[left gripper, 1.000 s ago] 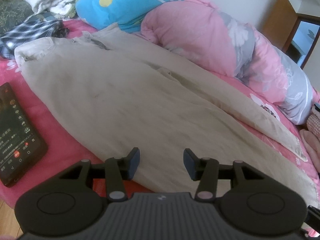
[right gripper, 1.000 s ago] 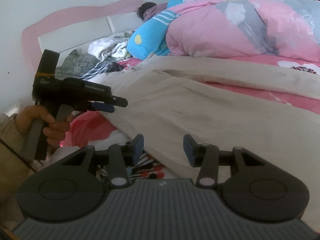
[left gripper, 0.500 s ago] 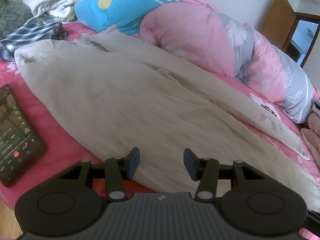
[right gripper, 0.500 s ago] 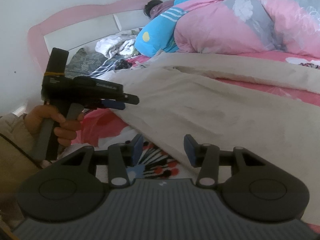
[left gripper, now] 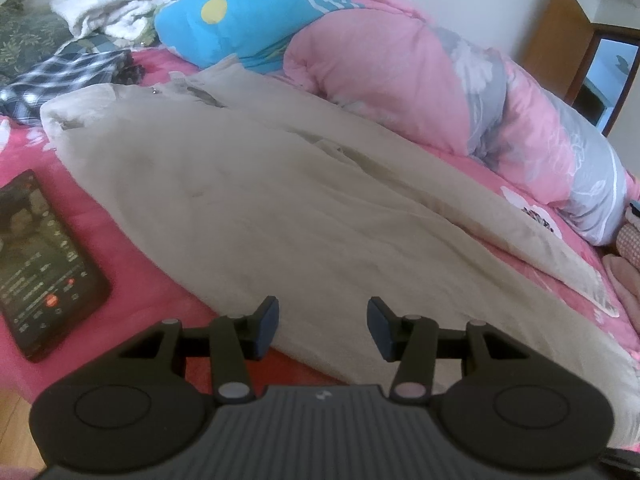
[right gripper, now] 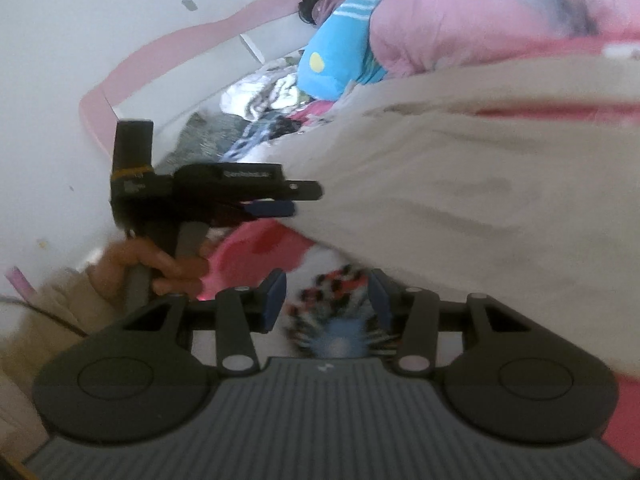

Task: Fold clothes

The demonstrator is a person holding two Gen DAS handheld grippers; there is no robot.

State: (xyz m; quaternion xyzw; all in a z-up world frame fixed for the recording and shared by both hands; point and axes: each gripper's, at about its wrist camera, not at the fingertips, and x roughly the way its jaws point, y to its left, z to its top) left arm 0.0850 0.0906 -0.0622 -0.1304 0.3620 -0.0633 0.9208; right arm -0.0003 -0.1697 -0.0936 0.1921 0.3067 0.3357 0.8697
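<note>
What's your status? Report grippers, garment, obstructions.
Left gripper and right gripper: jaws open, empty. Beige garment spread flat, unfolded. Phone beside its near edge.

The wide beige cotton garment point(left gripper: 280, 208) covers the middle of the left wrist frame and lies flat, open to approach from the lower edge. At the left edge a black smartphone with a lit screen point(left gripper: 40, 264) takes up the bare pink sheet point(left gripper: 132, 300). A bulky pink-and-grey quilt point(left gripper: 460, 92) walls the upper right, and a heap of white and plaid clothes point(left gripper: 92, 32) fills the upper left.

Both hand-held grippers, left point(left gripper: 322, 326) and right point(right gripper: 327, 301), angled downward, jaws apart, empty
</note>
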